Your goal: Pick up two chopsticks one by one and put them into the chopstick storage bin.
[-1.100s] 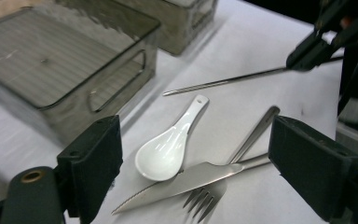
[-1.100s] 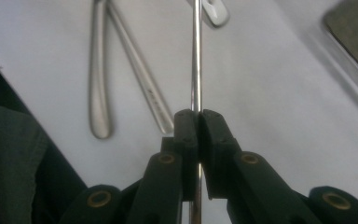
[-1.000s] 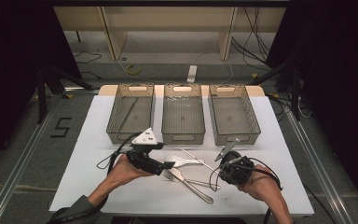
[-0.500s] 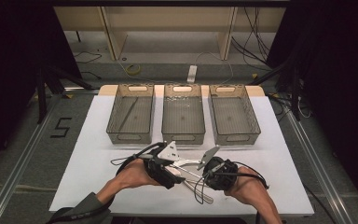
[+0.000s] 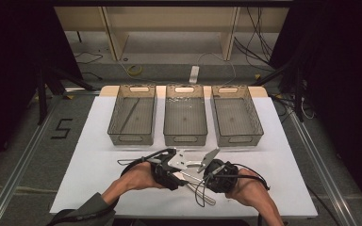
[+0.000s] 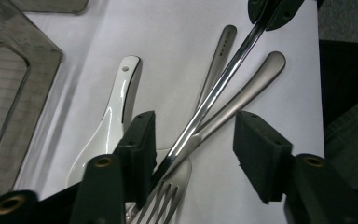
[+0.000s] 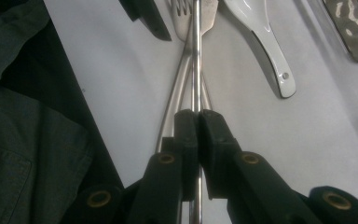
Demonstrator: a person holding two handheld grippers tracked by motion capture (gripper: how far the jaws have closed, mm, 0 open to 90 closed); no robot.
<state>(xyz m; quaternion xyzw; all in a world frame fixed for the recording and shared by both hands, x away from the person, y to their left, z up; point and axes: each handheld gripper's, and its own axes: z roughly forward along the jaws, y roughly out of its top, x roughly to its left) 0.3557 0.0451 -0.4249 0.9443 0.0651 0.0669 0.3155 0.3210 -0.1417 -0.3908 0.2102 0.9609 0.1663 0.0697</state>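
White sheeting covered the surface (image 5: 89,179), dark floor and cabling around it. Nearest, at 6 o'clock in the high view, both hands worked over a small heap of cutlery. Right gripper (image 7: 198,122): jaws fully closed on the shaft of a polished steel utensil (image 7: 196,56), held lifted above the others. Left gripper (image 6: 193,140): jaws about half open and just been closing; the same shaft (image 6: 214,88) ran between them, close against one pad, the other pad well clear, so no grip yet. Beneath lay a fork (image 6: 165,198), two matte handles (image 6: 242,88) crossing, and a white ceramic spoon (image 6: 114,116) at 9 o'clock of the pile. Farther off, toward 12 o'clock, three smoky plastic bins (image 5: 185,117) stood in a row; the left one seemed to hold a thin utensil.

Risks, as judged: the closing left jaws might catch the fork tines or a matte handle together with the shaft, dragging extras up. An off-centre pinch on polished steel could twist it out of both grips.
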